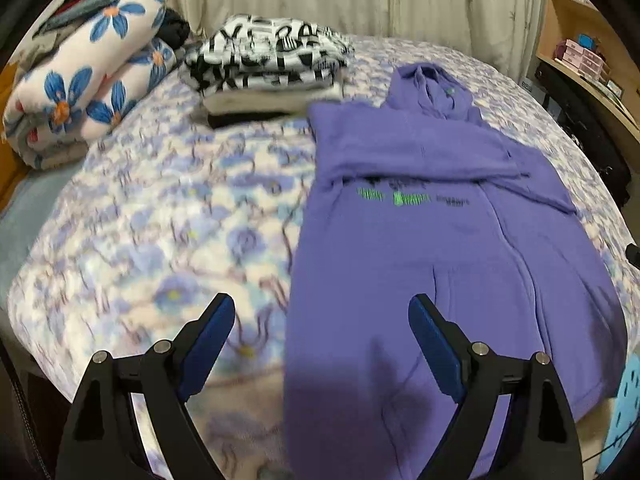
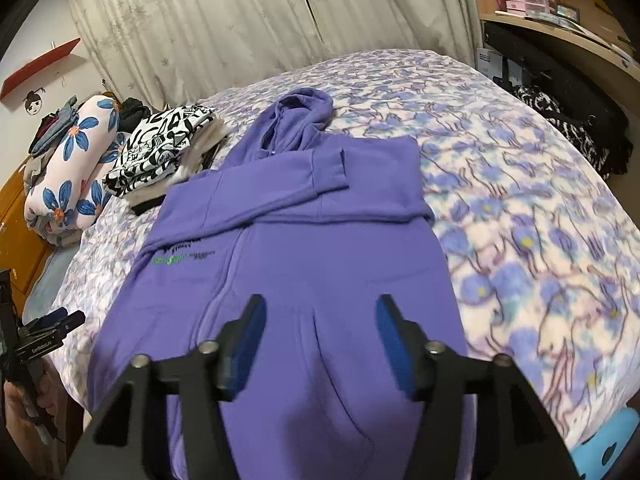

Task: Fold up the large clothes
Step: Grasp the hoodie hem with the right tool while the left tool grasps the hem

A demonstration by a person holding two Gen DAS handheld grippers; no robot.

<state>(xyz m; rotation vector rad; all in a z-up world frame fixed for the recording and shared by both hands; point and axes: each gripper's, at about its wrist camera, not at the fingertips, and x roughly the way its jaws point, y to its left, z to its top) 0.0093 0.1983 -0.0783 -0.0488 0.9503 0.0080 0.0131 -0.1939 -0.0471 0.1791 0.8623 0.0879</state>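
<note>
A purple hoodie (image 1: 432, 248) lies flat on the bed, hood at the far end, with both sleeves folded across its chest. It fills the middle of the right wrist view (image 2: 304, 256). My left gripper (image 1: 322, 312) is open and empty, above the hoodie's near left edge. My right gripper (image 2: 320, 316) is open and empty, above the hoodie's lower front near the pocket. The left gripper also shows at the left edge of the right wrist view (image 2: 56, 324).
The bed has a purple floral blanket (image 1: 160, 216). A stack of folded clothes with a black-and-white top (image 1: 264, 64) and a rolled flowered quilt (image 1: 84, 80) lie at the far left. A wooden desk with boxes (image 2: 560, 20) stands at the right.
</note>
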